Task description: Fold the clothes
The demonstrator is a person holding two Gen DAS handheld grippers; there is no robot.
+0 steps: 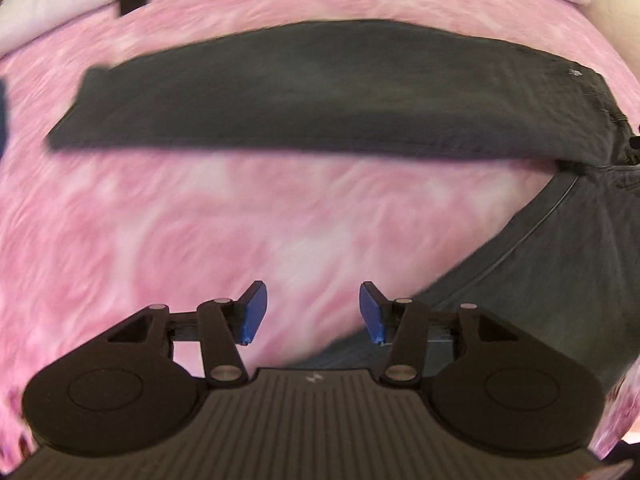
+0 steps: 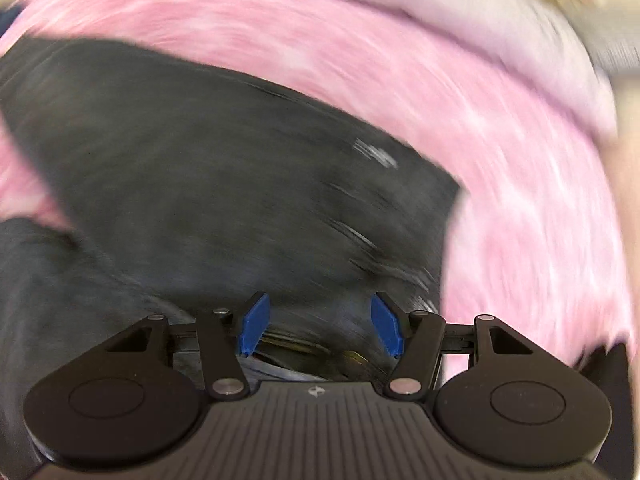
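Lying spread across a pink mottled bedspread [image 1: 200, 220]: dark grey trousers [image 1: 320, 92], one leg stretched flat across the far part of the left wrist view, the other angling down at the right toward the camera. Left tool [image 1: 313, 312] hovers over bare bedspread, blue pads [image 1: 254, 312] wide apart, nothing between them. Pale pillow [image 1: 60, 4] along the far edge. Right tool [image 2: 319, 324] sits over the trousers' upper part, pads spread wide, gripping nothing; cloth directly beneath. Right wrist view heavily blurred.
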